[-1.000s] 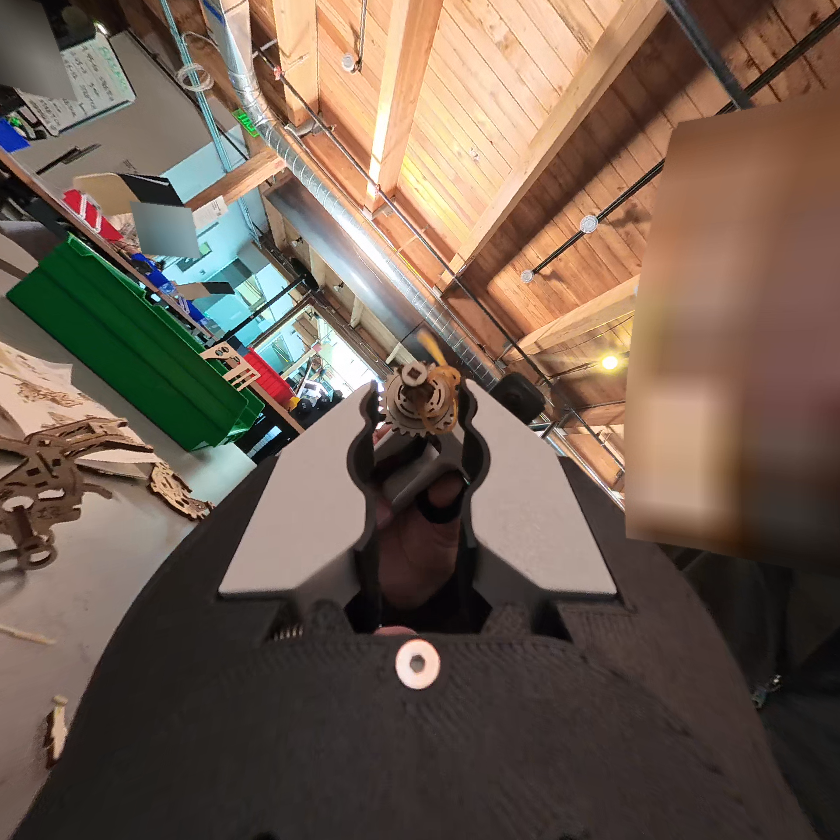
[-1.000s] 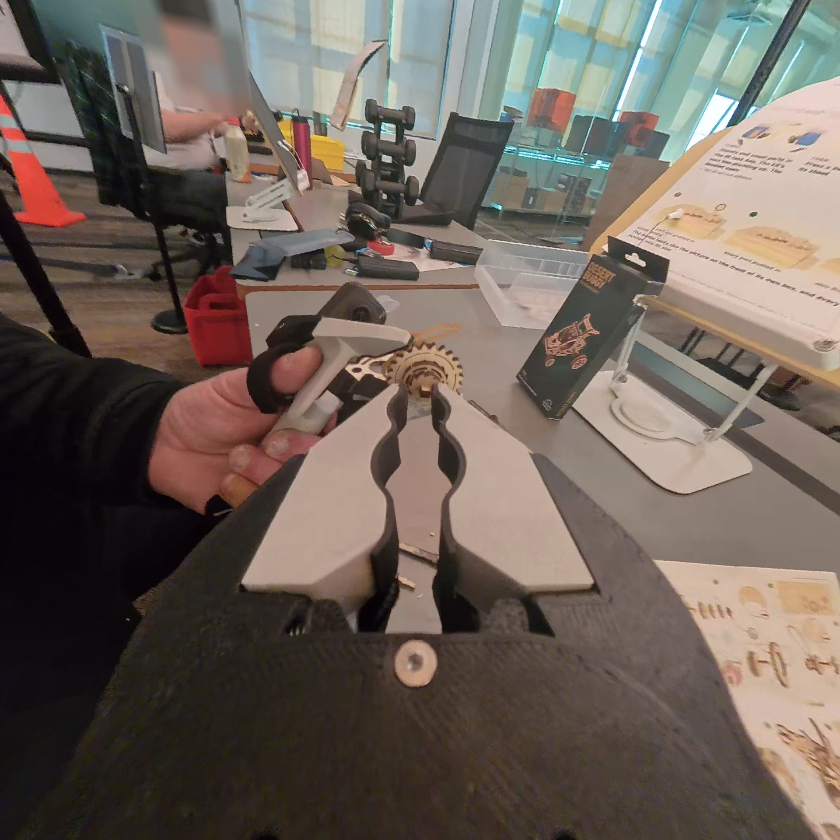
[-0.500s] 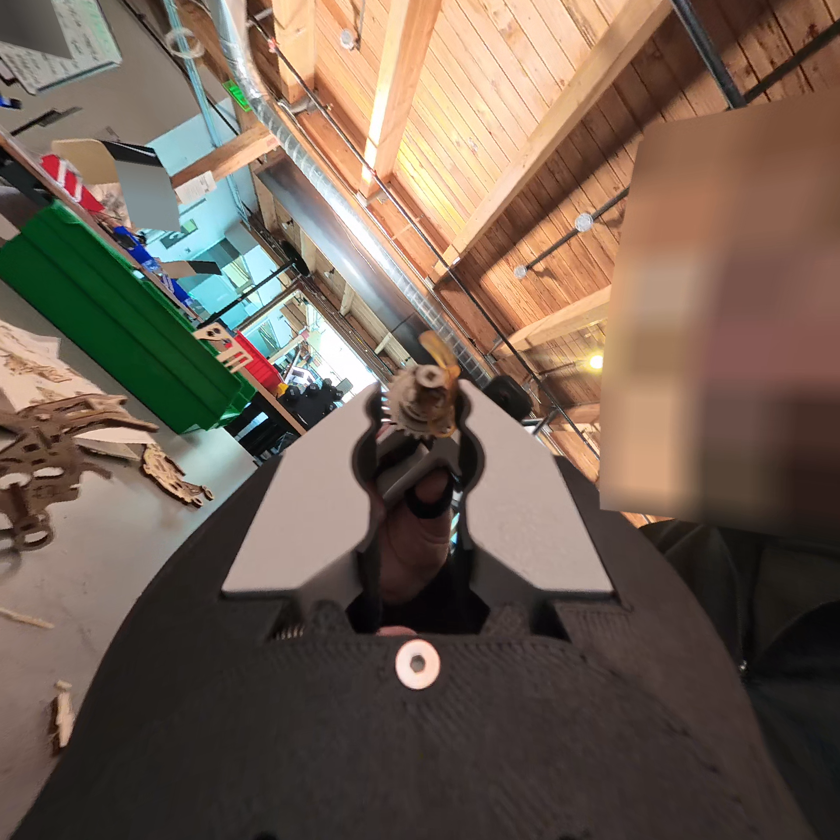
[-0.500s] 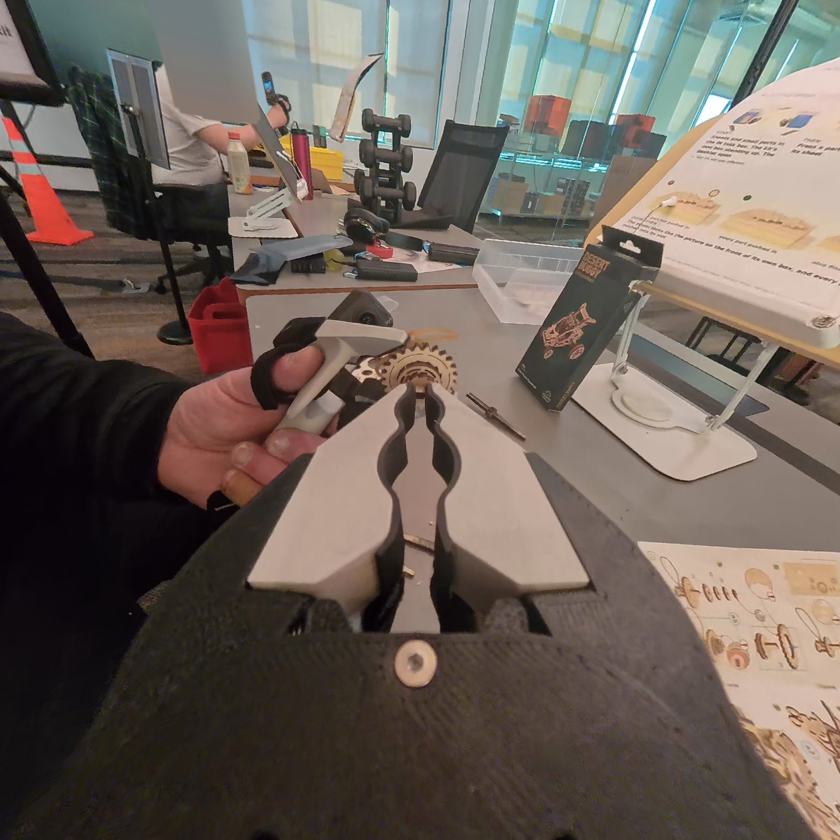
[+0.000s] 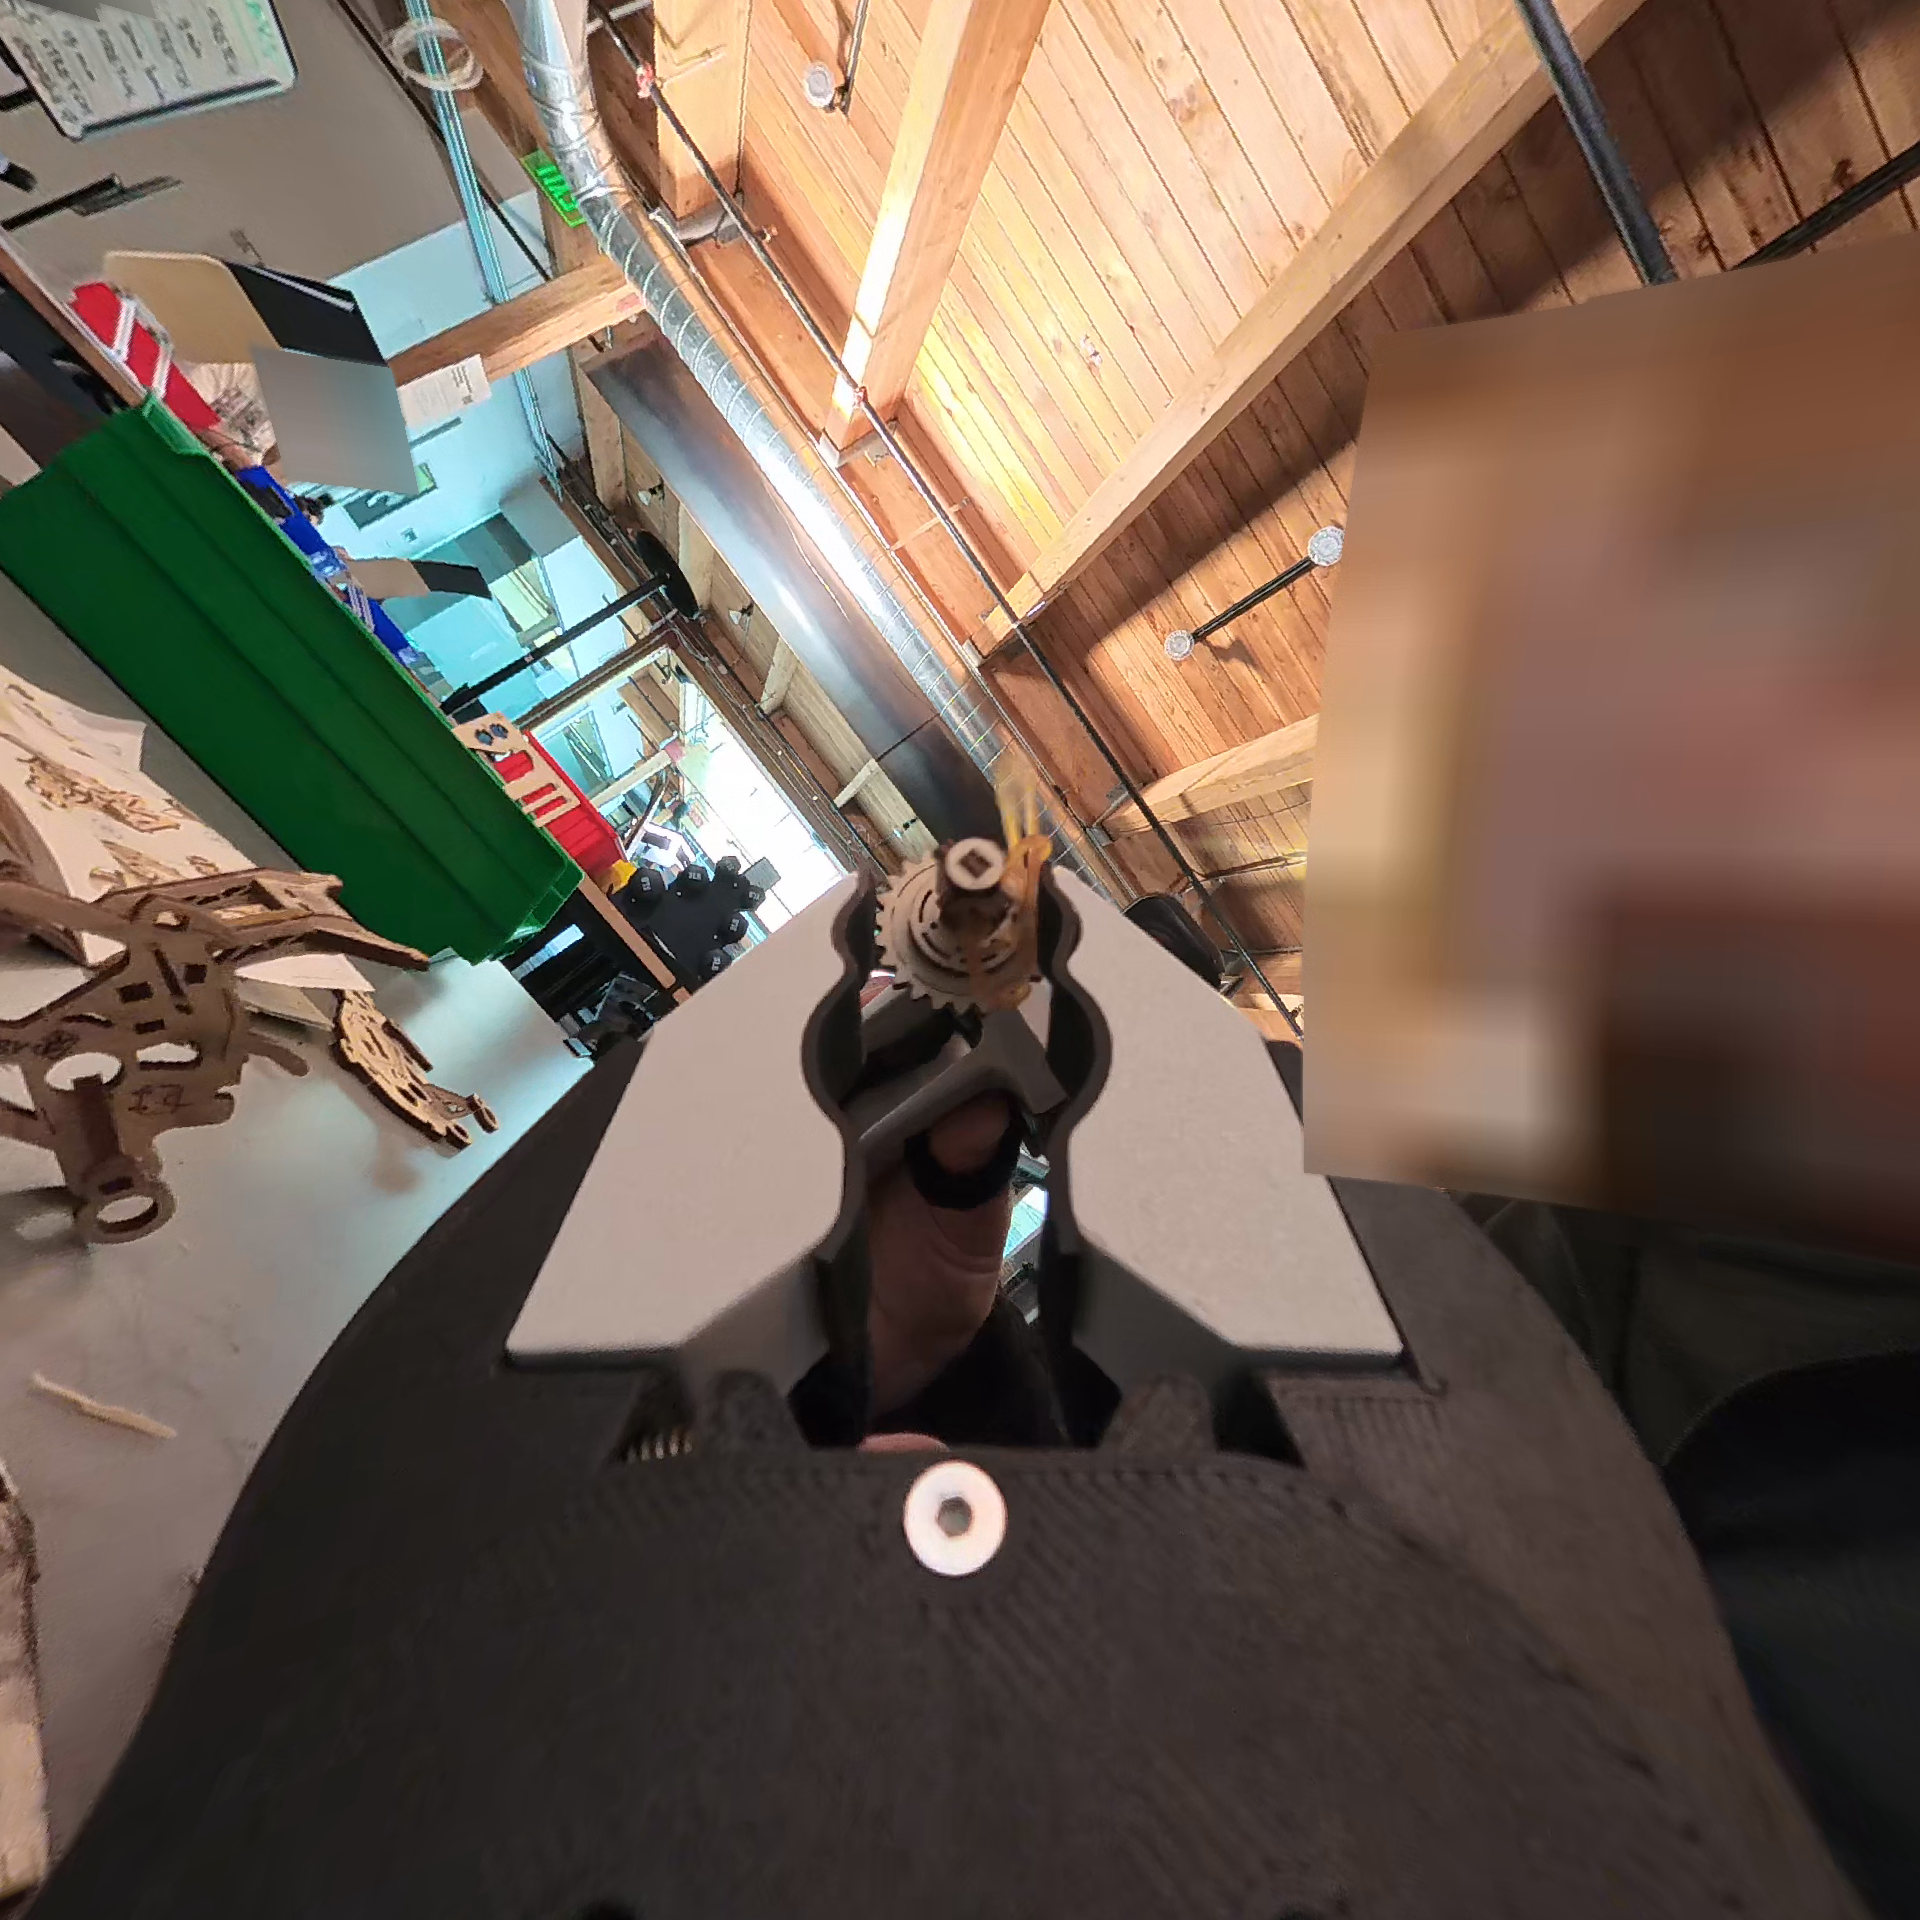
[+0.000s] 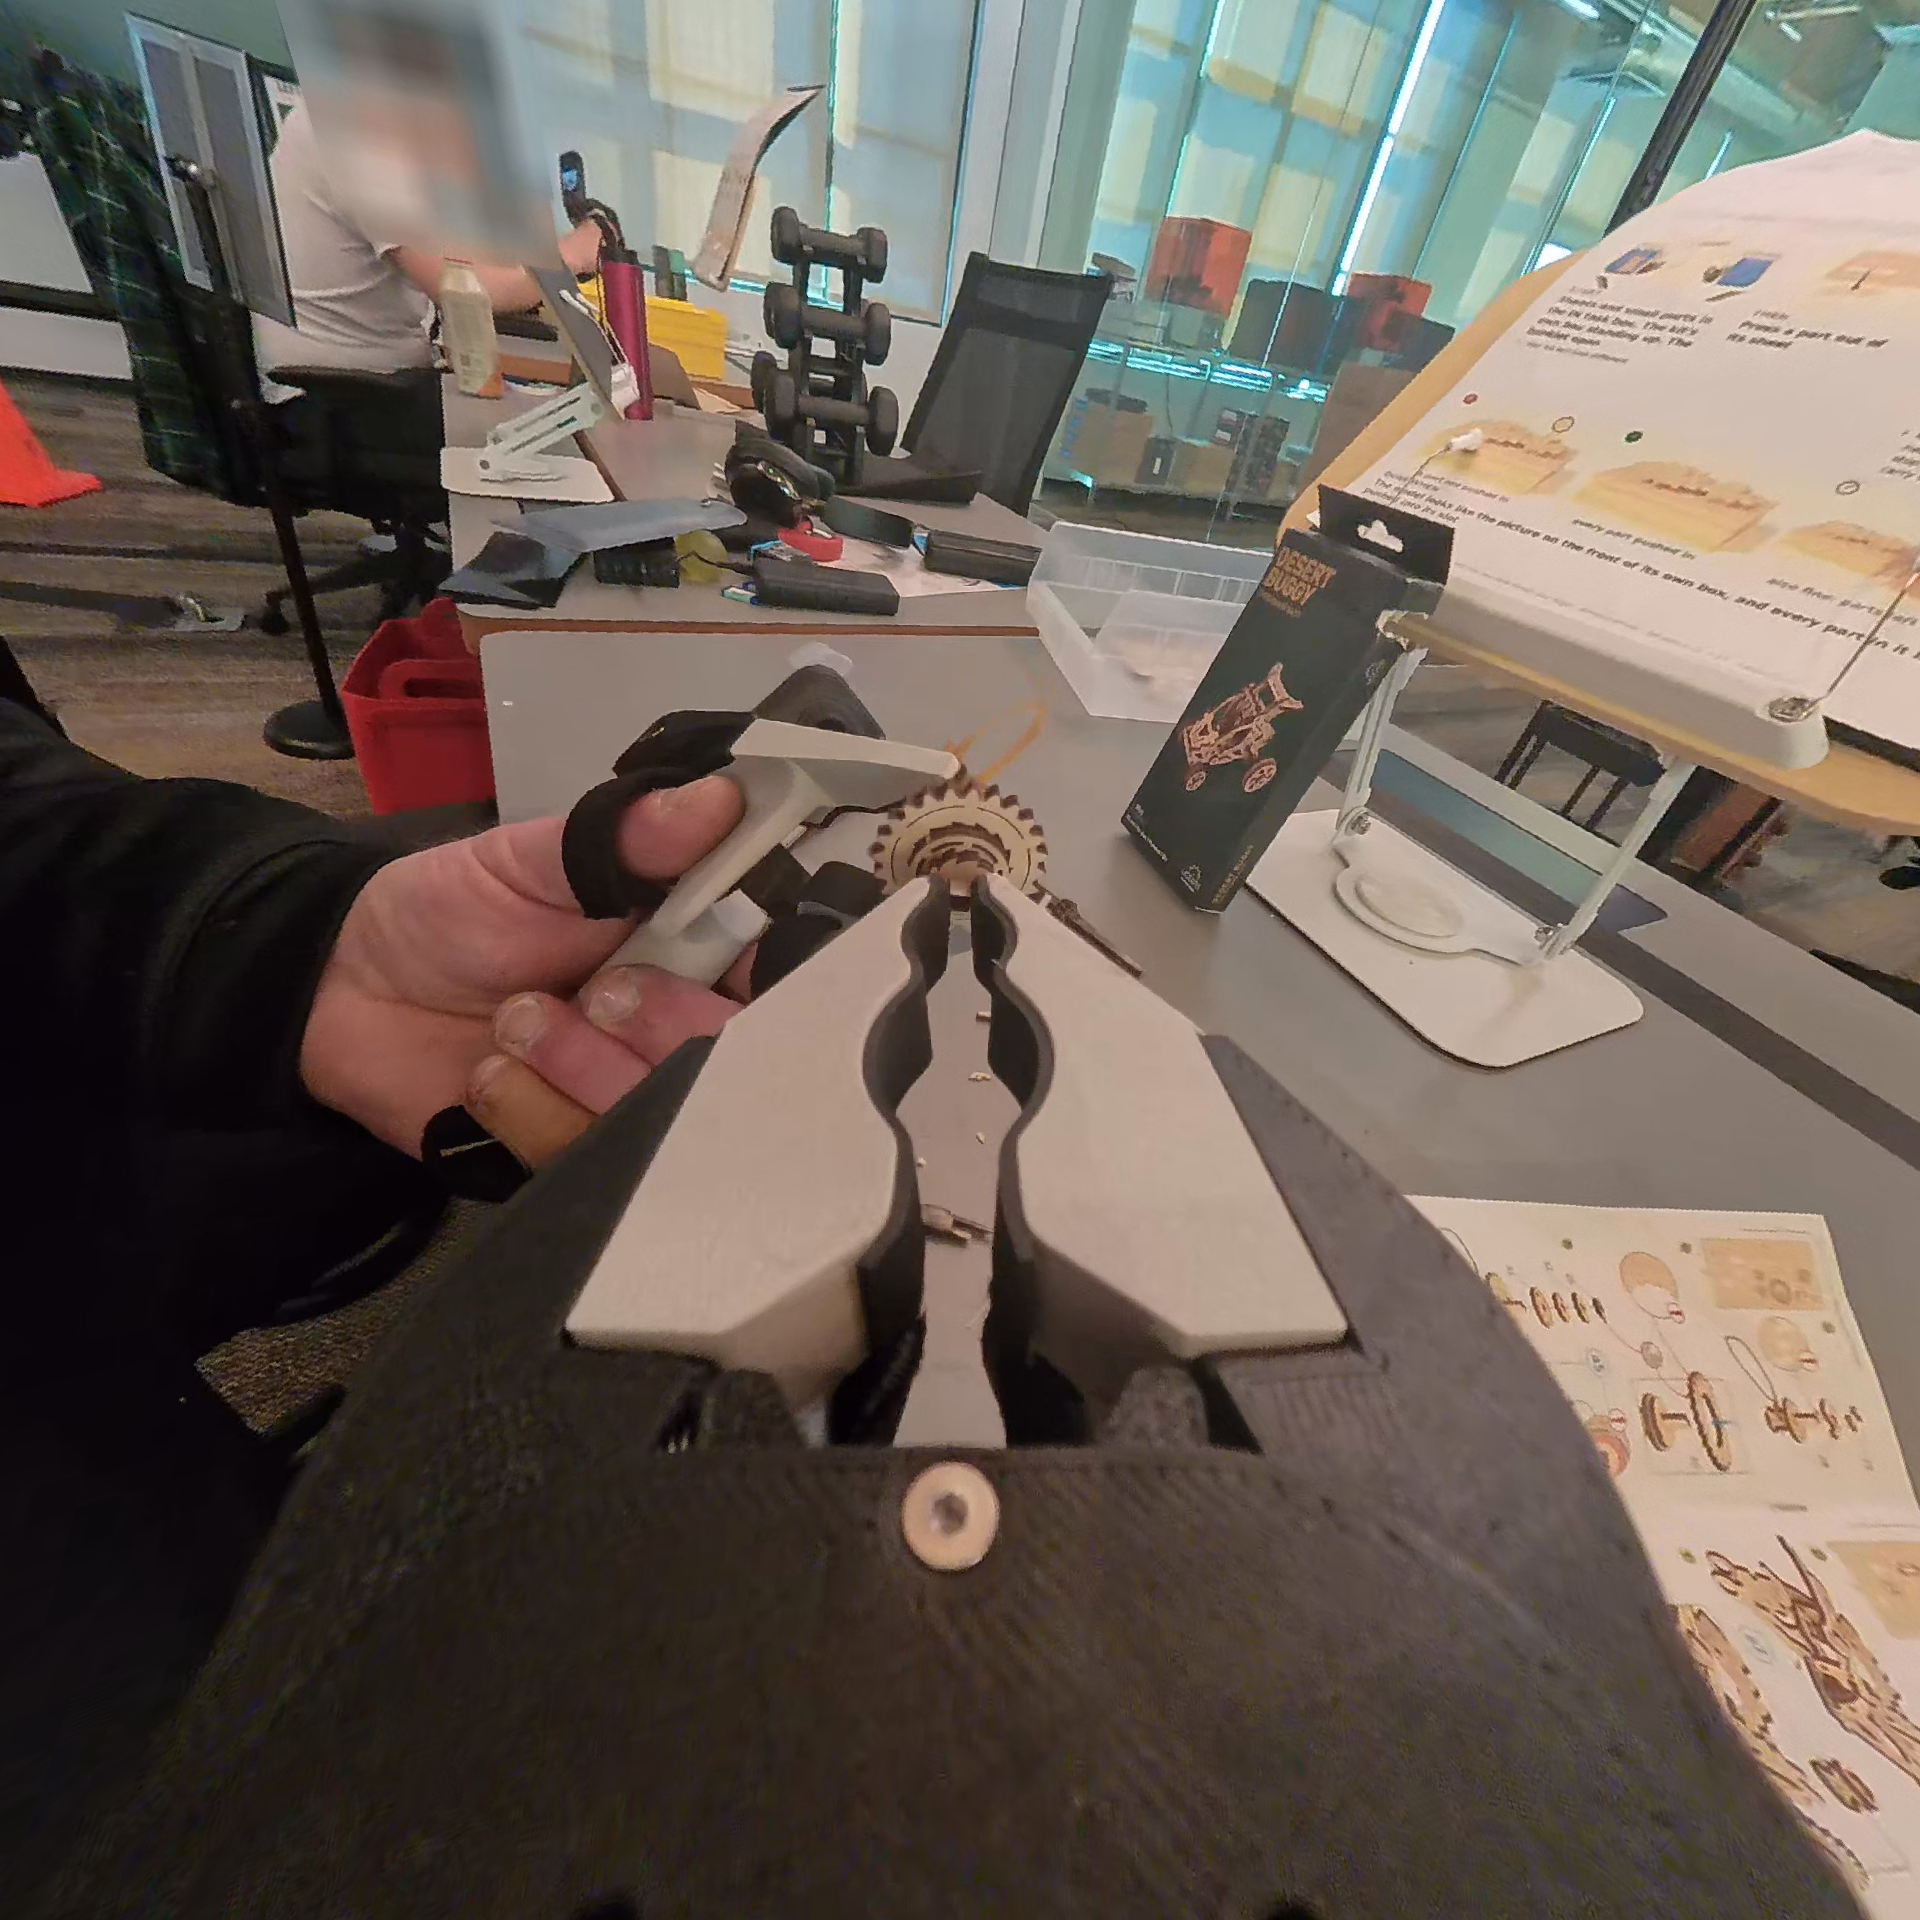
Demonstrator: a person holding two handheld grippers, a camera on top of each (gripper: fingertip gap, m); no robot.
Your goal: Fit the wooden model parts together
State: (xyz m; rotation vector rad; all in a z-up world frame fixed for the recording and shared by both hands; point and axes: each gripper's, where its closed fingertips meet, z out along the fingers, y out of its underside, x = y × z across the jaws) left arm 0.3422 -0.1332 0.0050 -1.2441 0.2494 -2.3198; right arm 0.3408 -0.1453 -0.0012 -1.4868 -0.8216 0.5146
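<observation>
Left wrist view: the left gripper [image 5: 956, 914] is tipped up toward the wooden ceiling and is clamped on a wooden gear [image 5: 940, 940], which sits right between the tips. The gear is on a short axle with a pale square-holed end, and an amber rubber band [image 5: 1013, 873] loops round it on the right. A hand [image 5: 951, 1236] shows through the gap behind the fingers. Off to the left on the grey surface [image 5: 239, 1299] sits a half-built wooden frame [image 5: 114, 1018], with a smaller cut piece [image 5: 405, 1070] just beside it and a green bin [image 5: 260, 665] farther back.

In the right wrist view, the right gripper [image 6: 961, 896] has its tips nearly together, pinching the near end of the gear's axle, gear [image 6: 958, 844] just beyond the tips. Honestly can't tell how firm that pinch is. To the left, a hand [image 6: 499, 956] holds the left gripper's handle, finger through a black loop. Farther right a black box [image 6: 1288, 717] stands upright on the surface, next to a white stand [image 6: 1455, 935] carrying an instruction board. An instruction sheet [image 6: 1704, 1455] lies near right.
</observation>
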